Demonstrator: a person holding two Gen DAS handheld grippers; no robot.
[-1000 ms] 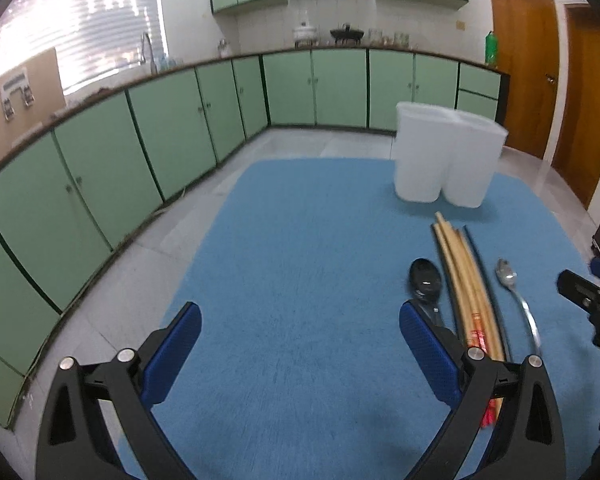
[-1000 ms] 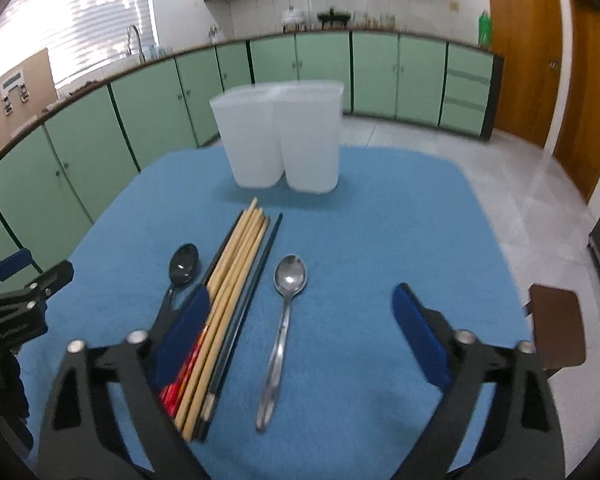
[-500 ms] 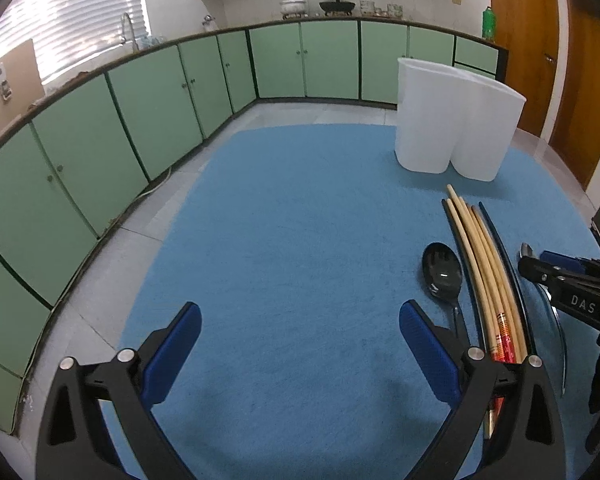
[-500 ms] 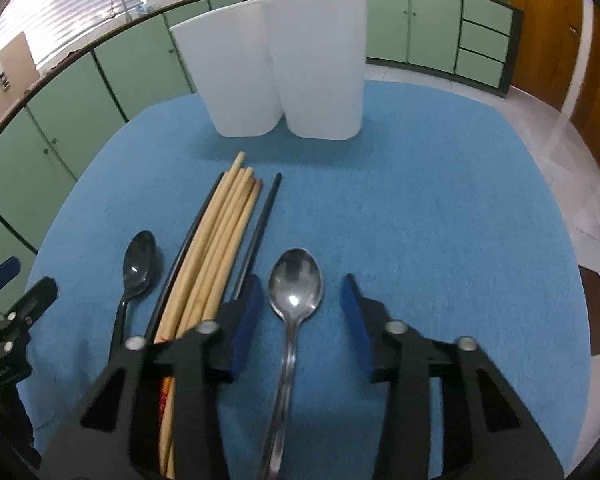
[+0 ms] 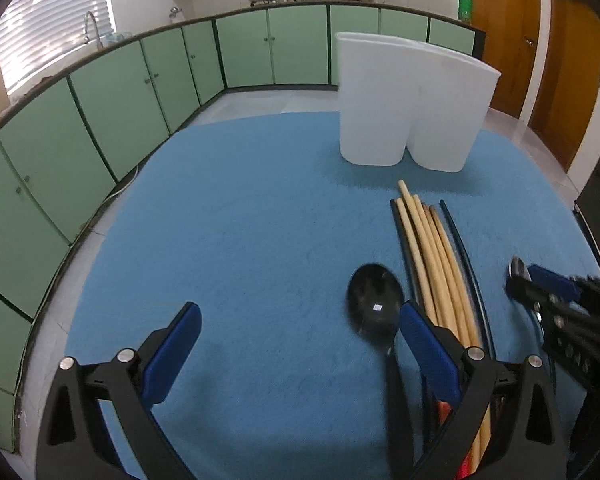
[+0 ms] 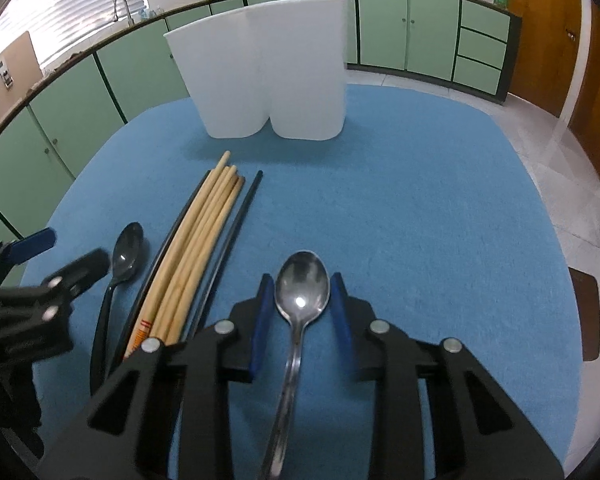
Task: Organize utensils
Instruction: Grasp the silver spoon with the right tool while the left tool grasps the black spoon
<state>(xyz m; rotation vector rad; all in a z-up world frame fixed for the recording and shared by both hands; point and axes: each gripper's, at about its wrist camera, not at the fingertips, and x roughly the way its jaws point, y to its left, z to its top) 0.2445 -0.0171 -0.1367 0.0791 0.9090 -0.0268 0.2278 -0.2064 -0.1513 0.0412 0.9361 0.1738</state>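
Observation:
A silver spoon (image 6: 302, 292) lies on the blue mat (image 6: 420, 220). My right gripper (image 6: 302, 300) is shut on it, a blue pad against each side of the bowl. My left gripper (image 5: 298, 312) is open and low over the mat. A black spoon (image 5: 374, 298) lies just inside its right finger, its handle running down beside that finger. Right of it lies a bundle of wooden chopsticks (image 5: 432, 264) between black chopsticks (image 6: 236, 224). A white two-part holder (image 5: 404, 108) stands upright at the far side. The right gripper (image 5: 540, 292) shows at the left wrist view's right edge.
Green cabinets (image 5: 100, 128) curve round the left and back, with tiled floor below the table's edges. Wooden doors (image 5: 560, 48) are at the right. A brown seat (image 6: 584, 312) stands beside the table's right edge. Bare mat lies left of the black spoon.
My right gripper dropped toward the mat and closed from wide open onto the silver spoon's bowl. My left gripper moved forward and down to the black spoon, still open.

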